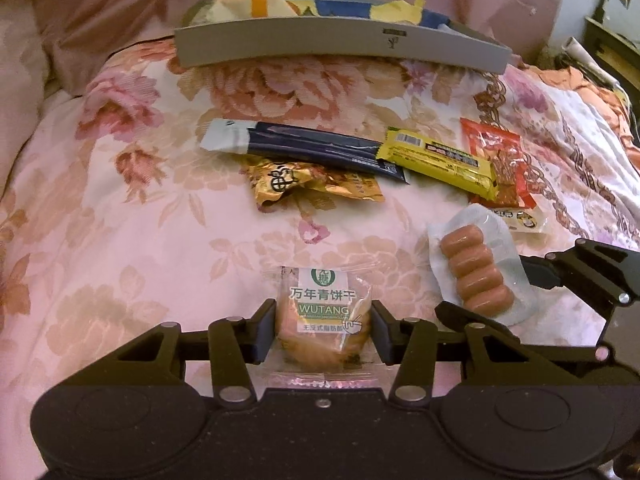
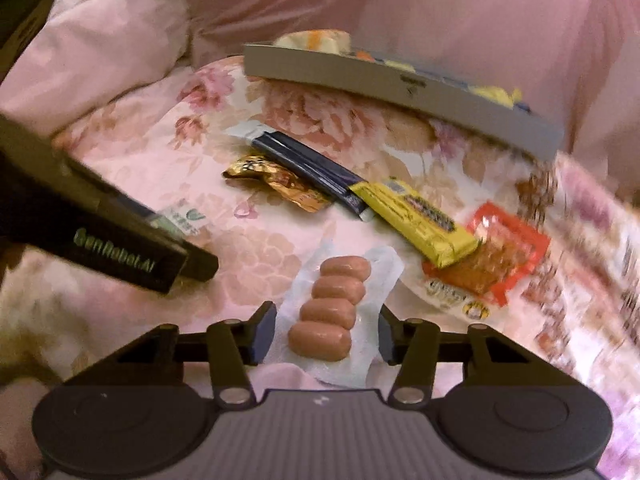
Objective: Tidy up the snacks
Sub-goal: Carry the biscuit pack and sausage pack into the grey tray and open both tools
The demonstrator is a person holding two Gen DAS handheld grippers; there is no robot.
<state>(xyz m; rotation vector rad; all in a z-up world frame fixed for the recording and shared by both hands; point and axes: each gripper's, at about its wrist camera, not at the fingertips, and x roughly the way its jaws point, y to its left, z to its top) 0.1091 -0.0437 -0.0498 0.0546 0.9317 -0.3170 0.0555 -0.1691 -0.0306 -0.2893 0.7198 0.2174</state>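
A clear biscuit packet (image 1: 324,312) with a green and white label lies on the floral bedspread (image 1: 140,220). My left gripper (image 1: 323,332) is shut on it, a pad against each side. A sealed pack of small sausages (image 2: 332,308) lies to its right, also seen in the left wrist view (image 1: 476,276). My right gripper (image 2: 327,336) straddles this pack with its pads at the edges of the film, not squeezing the sausages. The left gripper's black body crosses the right wrist view at the left and hides most of the biscuit packet (image 2: 182,218).
A grey tray (image 1: 320,46) with several snack bags stands at the back of the bed. Between it and the grippers lie a dark blue stick pack (image 1: 312,152), a gold packet (image 1: 304,184), a yellow bar (image 1: 440,164) and a red packet (image 1: 496,152). Pink bedding rises behind.
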